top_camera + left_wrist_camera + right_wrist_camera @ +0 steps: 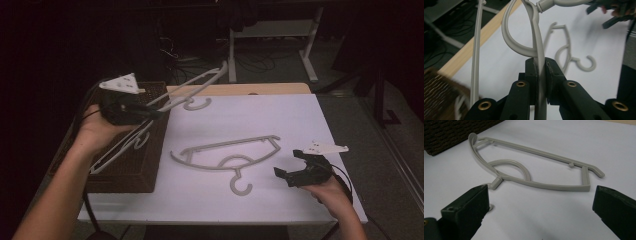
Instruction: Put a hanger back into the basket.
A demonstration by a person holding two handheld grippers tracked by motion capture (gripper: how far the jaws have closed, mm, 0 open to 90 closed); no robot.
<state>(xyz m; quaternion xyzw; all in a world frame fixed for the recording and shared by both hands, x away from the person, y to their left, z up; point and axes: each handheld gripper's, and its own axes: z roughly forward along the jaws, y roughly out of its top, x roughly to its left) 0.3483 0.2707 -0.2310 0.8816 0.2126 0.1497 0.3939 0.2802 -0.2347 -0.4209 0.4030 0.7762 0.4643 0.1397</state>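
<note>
Your left tool (150, 111) is clenched on a grey plastic hanger (192, 89), lifted above the woven basket (131, 170). Your right tool (295, 166) hangs released just beside the second hanger (227, 152), flat on the white bench (280, 120). It looks light, stiff, a bit slick — take the thin straight bar, squarely.

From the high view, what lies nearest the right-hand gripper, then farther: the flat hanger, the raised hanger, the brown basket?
From the right gripper:
1. Flat hanger, just to its left on the white table.
2. Brown basket, at the table's left edge.
3. Raised hanger, far left, held up; nearly level with the basket.
</note>
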